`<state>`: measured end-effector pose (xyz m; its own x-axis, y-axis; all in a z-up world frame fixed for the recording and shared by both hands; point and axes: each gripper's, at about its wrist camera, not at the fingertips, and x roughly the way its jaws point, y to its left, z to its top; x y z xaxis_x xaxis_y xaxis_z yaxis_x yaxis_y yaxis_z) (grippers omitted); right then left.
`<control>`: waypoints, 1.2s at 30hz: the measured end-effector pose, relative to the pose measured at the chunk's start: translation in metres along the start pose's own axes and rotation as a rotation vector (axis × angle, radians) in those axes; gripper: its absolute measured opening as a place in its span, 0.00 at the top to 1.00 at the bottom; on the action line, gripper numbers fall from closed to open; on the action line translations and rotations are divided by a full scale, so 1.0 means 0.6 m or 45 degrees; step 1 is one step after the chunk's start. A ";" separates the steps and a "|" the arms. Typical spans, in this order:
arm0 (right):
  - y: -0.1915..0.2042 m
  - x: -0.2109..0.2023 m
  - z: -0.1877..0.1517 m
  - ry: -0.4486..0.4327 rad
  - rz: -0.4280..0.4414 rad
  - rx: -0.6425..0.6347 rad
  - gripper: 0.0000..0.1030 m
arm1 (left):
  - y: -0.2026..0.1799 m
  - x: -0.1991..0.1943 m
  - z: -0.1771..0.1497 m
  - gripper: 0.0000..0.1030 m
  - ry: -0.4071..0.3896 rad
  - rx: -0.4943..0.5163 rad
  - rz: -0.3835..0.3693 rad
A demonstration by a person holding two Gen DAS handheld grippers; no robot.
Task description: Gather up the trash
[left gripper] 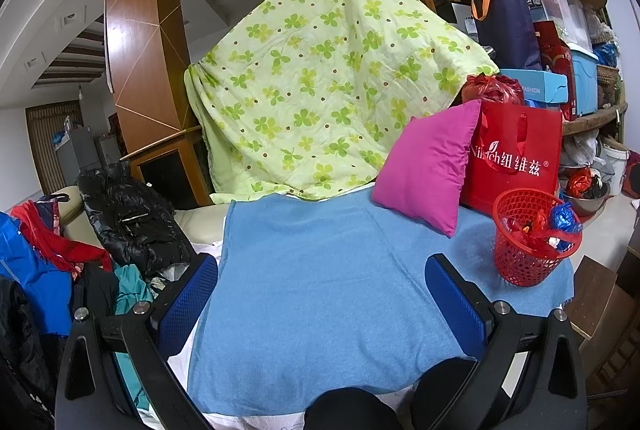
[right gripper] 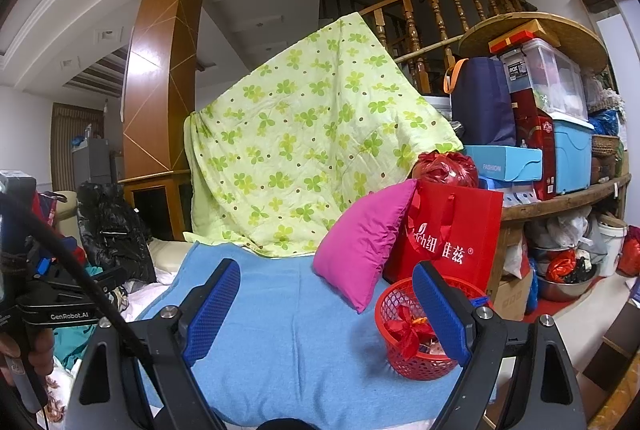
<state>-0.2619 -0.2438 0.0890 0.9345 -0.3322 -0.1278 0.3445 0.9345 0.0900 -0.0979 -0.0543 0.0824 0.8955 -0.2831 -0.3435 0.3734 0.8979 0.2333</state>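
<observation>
A red mesh wastebasket stands on the blue blanket at the right. It holds red and blue crumpled wrappers. In the right wrist view the basket sits just behind my right finger, with red wrappers inside. My left gripper is open and empty above the blanket, left of the basket. My right gripper is open and empty over the blanket. The left gripper's body shows at the far left of the right wrist view.
A pink pillow and a red gift bag lean behind the basket. A green clover quilt hangs behind. Black and red clothes pile up on the left. Stacked boxes and bins fill shelves on the right.
</observation>
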 end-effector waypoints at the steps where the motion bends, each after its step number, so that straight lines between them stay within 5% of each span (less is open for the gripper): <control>1: 0.000 0.000 0.000 0.000 0.000 0.000 0.13 | 0.000 0.000 0.000 0.00 0.001 0.000 -0.002; 36: 0.016 0.010 -0.001 0.032 0.006 -0.027 0.13 | 0.009 0.024 -0.012 0.00 0.037 -0.025 0.001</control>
<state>-0.2531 -0.2367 0.0885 0.9335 -0.3246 -0.1524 0.3378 0.9386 0.0699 -0.0848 -0.0507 0.0722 0.8882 -0.2730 -0.3695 0.3677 0.9046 0.2155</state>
